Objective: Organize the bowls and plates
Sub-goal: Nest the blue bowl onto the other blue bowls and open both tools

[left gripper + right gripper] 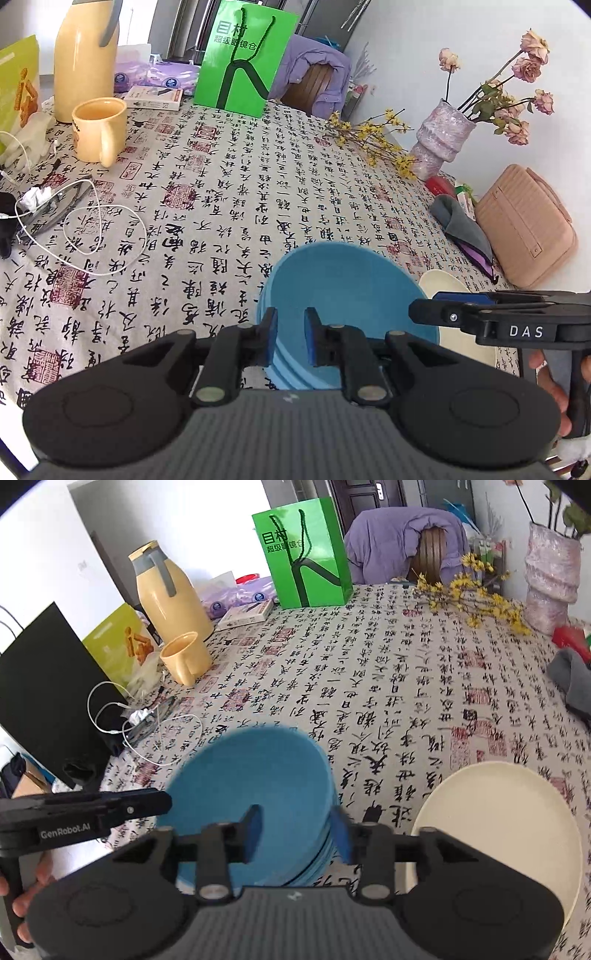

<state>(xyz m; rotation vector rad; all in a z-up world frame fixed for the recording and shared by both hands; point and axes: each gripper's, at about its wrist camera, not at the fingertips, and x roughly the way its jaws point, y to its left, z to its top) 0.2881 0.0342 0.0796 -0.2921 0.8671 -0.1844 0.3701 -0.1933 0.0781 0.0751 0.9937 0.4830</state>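
A blue bowl [343, 291] [258, 775] sits low over the patterned tablecloth, with ridged lines along its near side. My left gripper [291, 325] has its narrow jaws on the bowl's near left rim, and blue fills the gap. My right gripper [297, 829] stands open, its fingers well apart astride the bowl's right rim; the right pad looks blurred. Each gripper shows side-on in the other view: the right gripper [421, 306], the left gripper [162, 801]. A cream plate [443, 284] [498, 812] lies flat just right of the bowl.
At the left are a yellow mug [98, 127], a yellow thermos [85, 59] and white cables [92, 236]. A green bag [243, 59] stands at the back. A vase of dried flowers [441, 136], a pink case [524, 225] and a grey cloth [461, 225] lie at the right.
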